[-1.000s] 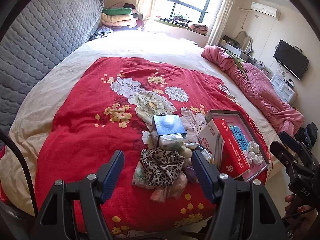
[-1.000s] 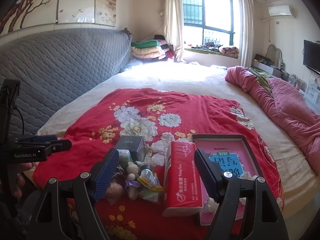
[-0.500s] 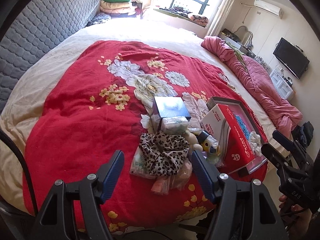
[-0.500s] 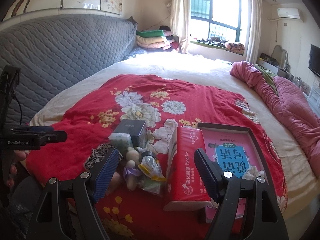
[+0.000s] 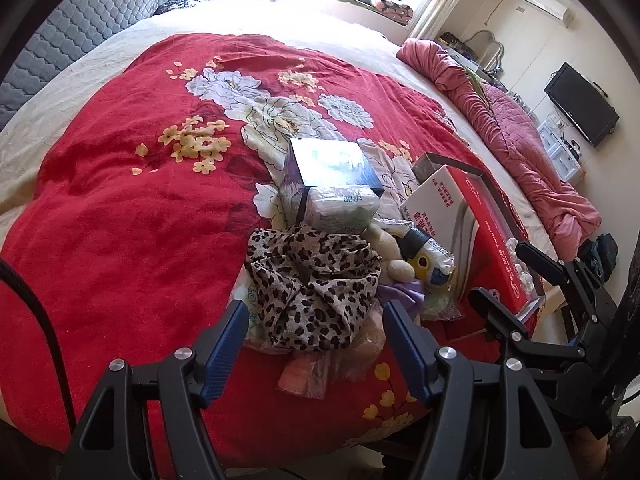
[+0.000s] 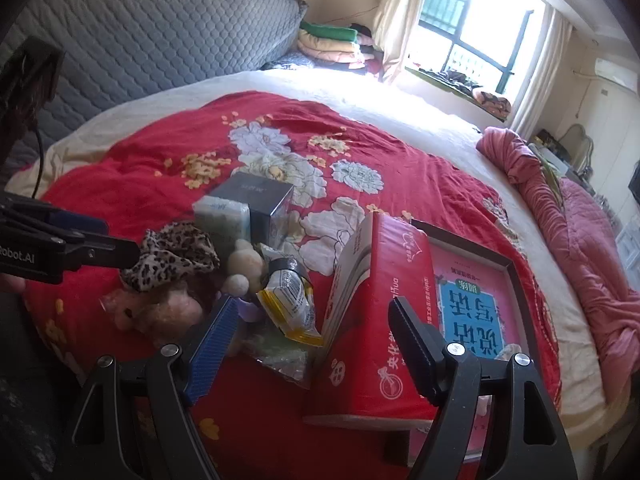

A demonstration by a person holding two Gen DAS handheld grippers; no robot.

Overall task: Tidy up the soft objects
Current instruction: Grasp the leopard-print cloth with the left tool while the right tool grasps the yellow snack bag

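Observation:
A heap of soft things lies on the red flowered blanket (image 5: pixel 120 216) near the bed's front edge. On top is a leopard-print cloth (image 5: pixel 312 284) (image 6: pixel 176 252). Beside it lie a cream plush toy (image 5: pixel 390 254) (image 6: pixel 244 264), a pink plush toy (image 6: pixel 160 312) and a yellow-and-clear snack bag (image 5: pixel 430 264) (image 6: pixel 290 308). My left gripper (image 5: pixel 314 340) hangs open just above the cloth, nothing between its blue pads. My right gripper (image 6: pixel 312 328) is open too, above the snack bag and the red tissue pack (image 6: pixel 380 320) (image 5: pixel 472 232).
A dark box (image 5: pixel 332 164) (image 6: pixel 256 204) and a wrapped tissue packet (image 5: pixel 344 208) sit behind the heap. A shallow tray (image 6: pixel 516 292) with a pink-and-blue booklet lies under the red pack. A pink quilt (image 5: pixel 520 140) is bunched at the right. The grey headboard (image 6: pixel 160 40) stands behind.
Both grippers have come down and closer to the heap, which looks larger in both views. The right view has rolled. Nothing on the blanket has moved.

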